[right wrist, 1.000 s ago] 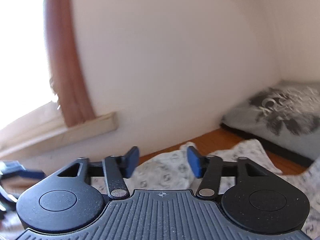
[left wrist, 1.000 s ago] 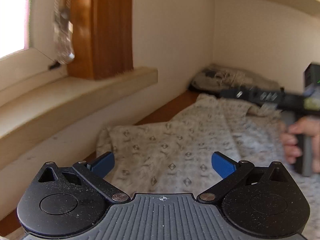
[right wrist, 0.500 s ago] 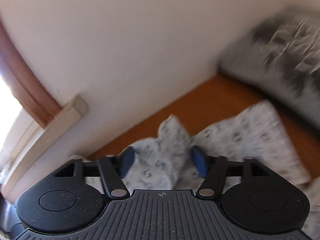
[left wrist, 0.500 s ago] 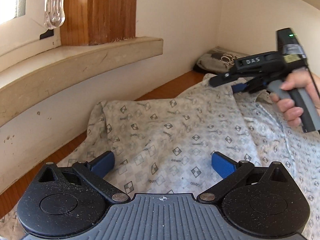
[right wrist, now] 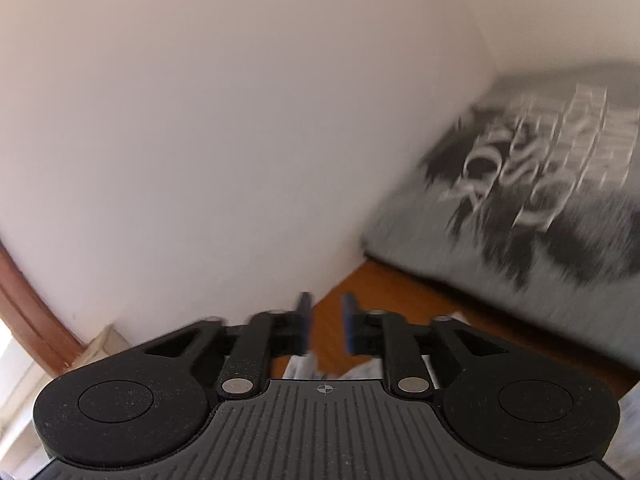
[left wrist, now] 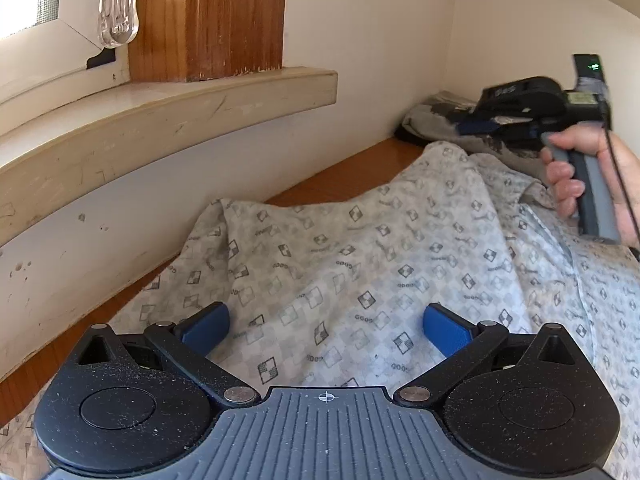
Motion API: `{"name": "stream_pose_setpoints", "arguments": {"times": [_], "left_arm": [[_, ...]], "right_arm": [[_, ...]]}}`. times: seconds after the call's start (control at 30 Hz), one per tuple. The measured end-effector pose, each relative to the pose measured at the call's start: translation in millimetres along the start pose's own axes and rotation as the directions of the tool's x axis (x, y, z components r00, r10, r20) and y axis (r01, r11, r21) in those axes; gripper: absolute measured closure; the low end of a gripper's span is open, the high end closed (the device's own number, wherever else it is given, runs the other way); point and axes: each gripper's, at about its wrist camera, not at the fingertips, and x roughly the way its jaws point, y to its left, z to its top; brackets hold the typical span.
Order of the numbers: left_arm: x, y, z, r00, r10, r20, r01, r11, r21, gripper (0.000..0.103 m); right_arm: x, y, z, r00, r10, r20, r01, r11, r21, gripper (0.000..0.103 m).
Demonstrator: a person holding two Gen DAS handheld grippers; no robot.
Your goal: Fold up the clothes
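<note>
A white shirt [left wrist: 360, 240] with a grey check print lies spread and rumpled on the wooden table [left wrist: 352, 176]. My left gripper [left wrist: 324, 320] hovers low over its near part, open wide, with cloth under the fingers but none pinched. My right gripper [left wrist: 472, 126], held by a hand [left wrist: 568, 172], hangs above the shirt's far edge. In the right wrist view the right gripper [right wrist: 326, 316] has its jaws closing to a narrow gap, and only bare wood shows between them. A bit of shirt [right wrist: 360, 368] lies below them.
A folded grey garment with a black print [right wrist: 540, 200] lies in the far corner against the wall. A worn window sill [left wrist: 160, 120] and a wooden frame [left wrist: 208, 20] run along the left. A strip of bare wood separates shirt and wall.
The right gripper has let the shirt's corner slip out from between its fingers, rolled and shifted toward the grey garment, and its jaws have narrowed. The left gripper has stayed put.
</note>
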Motion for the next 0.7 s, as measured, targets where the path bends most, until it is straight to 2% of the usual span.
{"name": "stream_pose_setpoints", "arguments": {"times": [0.07,0.1,0.13,0.2,0.27,0.3,0.37,0.47,0.5,0.57,0.6,0.63,0.7], "left_arm": [[0.4,-0.7,0.3,1.000,0.003,-0.001,-0.003,1.000,0.002,0.000],[0.4,-0.8,0.5,1.000,0.004,-0.002,-0.004,1.000,0.003,0.000],[0.3,-0.9,0.3,1.000,0.004,-0.002,-0.004,1.000,0.003,0.000],[0.1,-1.3,0.2,1.000,0.005,-0.003,-0.005,1.000,0.003,0.000],[-0.3,-1.0,-0.5,1.000,0.008,-0.006,-0.008,1.000,0.003,0.000],[-0.6,-1.0,-0.7,1.000,0.011,-0.008,-0.011,1.000,0.004,0.000],[-1.5,0.7,-1.0,1.000,0.018,-0.011,-0.018,1.000,0.000,0.000],[-3.4,3.7,-1.4,1.000,0.023,-0.015,-0.023,1.000,-0.007,0.000],[-3.8,3.5,-0.7,1.000,0.023,-0.016,-0.023,1.000,-0.004,0.000],[-4.7,4.5,-0.4,1.000,0.023,-0.017,-0.023,1.000,-0.004,0.000],[-5.1,5.0,-0.2,1.000,0.022,-0.017,-0.022,1.000,-0.003,0.000],[-5.4,5.3,0.2,1.000,0.022,-0.018,-0.022,1.000,-0.004,0.000],[-3.6,4.6,2.9,1.000,0.023,-0.017,-0.023,1.000,-0.009,0.000]], "right_arm": [[-11.3,1.3,6.3,1.000,-0.003,-0.006,0.002,0.997,-0.083,0.071],[-17.8,0.9,9.0,0.999,-0.022,-0.027,0.018,0.990,-0.143,0.068],[-22.2,1.8,10.2,0.997,-0.052,-0.049,0.041,0.977,-0.210,0.060],[-24.4,5.9,6.2,0.985,-0.145,-0.091,0.105,0.930,-0.354,0.051],[-26.5,1.5,-2.0,0.968,-0.213,-0.136,0.136,0.893,-0.429,0.049],[-26.9,-1.4,-5.4,0.959,-0.237,-0.157,0.144,0.881,-0.450,0.049],[-24.8,-8.6,-10.3,0.949,-0.244,-0.201,0.136,0.888,-0.439,0.047],[-17.5,-12.9,-20.2,0.947,-0.221,-0.235,0.105,0.899,-0.425,0.048],[-15.3,-13.6,-22.6,0.947,-0.215,-0.239,0.098,0.901,-0.423,0.050],[-14.9,-13.1,-24.9,0.952,-0.220,-0.213,0.111,0.896,-0.430,0.072],[-15.1,-12.2,-23.8,0.953,-0.245,-0.177,0.148,0.888,-0.434,0.077],[-15.3,-11.4,-22.8,0.952,-0.270,-0.142,0.184,0.880,-0.437,0.090],[-20.2,-12.2,-18.0,0.955,-0.284,-0.079,0.228,0.882,-0.413,0.092]]}}
